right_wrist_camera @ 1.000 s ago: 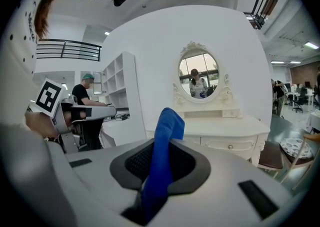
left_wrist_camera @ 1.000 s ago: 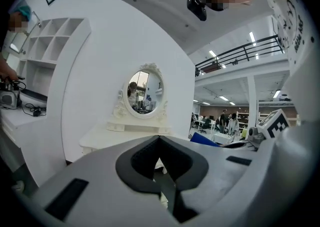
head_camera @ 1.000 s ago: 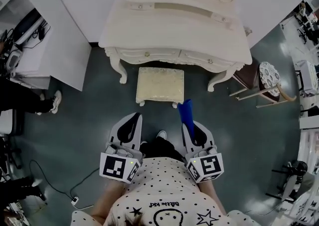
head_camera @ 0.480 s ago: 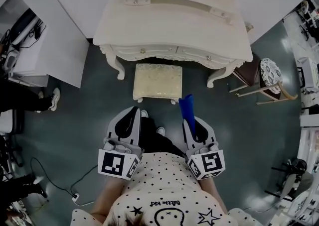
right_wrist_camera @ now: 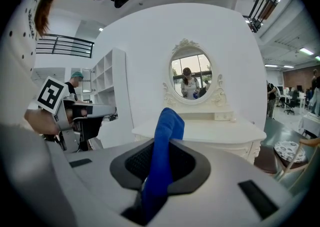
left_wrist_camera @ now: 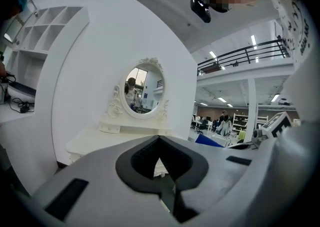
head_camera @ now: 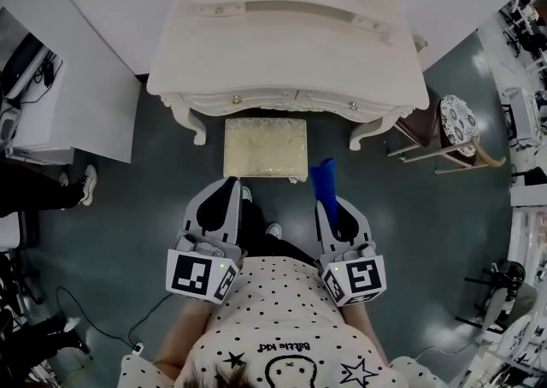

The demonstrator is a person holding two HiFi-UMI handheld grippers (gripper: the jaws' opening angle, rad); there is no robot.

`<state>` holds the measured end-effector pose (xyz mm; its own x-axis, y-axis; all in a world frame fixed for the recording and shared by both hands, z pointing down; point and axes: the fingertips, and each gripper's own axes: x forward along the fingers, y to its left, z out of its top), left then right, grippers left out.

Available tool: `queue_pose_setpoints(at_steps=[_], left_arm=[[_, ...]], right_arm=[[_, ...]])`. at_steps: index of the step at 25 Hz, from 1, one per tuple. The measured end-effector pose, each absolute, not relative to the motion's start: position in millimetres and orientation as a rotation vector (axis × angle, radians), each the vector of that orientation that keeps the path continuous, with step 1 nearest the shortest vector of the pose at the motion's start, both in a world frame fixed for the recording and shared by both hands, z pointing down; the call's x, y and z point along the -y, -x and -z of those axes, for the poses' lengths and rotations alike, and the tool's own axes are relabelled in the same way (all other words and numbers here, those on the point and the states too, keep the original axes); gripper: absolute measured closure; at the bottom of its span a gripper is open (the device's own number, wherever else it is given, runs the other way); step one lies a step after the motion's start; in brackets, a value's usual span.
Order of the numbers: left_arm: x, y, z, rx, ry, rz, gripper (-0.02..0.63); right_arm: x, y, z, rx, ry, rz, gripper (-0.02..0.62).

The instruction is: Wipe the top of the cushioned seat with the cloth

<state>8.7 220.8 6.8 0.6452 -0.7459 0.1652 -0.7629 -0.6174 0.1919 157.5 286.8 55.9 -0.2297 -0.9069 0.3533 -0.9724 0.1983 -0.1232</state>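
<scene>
Approach to seat: cloth held, wiping not yet begun.

Right gripper [head_camera: 332,207] is clamped on the blue cloth [head_camera: 322,179], whose free end sticks out past the jaws. Left gripper [head_camera: 227,191] has its jaws together on nothing. The cushioned seat [head_camera: 265,147] stands ahead of both and apart from them, close against the front of the dressing table [head_camera: 291,53]. Judgement: lower the cloth end flat onto the cushion, sweep edge to edge in overlapping passes, and keep the hard jaws off the fabric.
</scene>
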Motion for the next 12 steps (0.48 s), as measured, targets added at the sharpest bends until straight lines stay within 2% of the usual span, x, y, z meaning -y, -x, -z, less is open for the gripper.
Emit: queue_pose_setpoints(at_steps=[12], left_arm=[[-125.6,13.0,4.4,1.092,-2.697,-0.074,0.609]], right_arm=[[-202.9,-125.9,-41.5,2.213,-1.915,-0.487,0.531]])
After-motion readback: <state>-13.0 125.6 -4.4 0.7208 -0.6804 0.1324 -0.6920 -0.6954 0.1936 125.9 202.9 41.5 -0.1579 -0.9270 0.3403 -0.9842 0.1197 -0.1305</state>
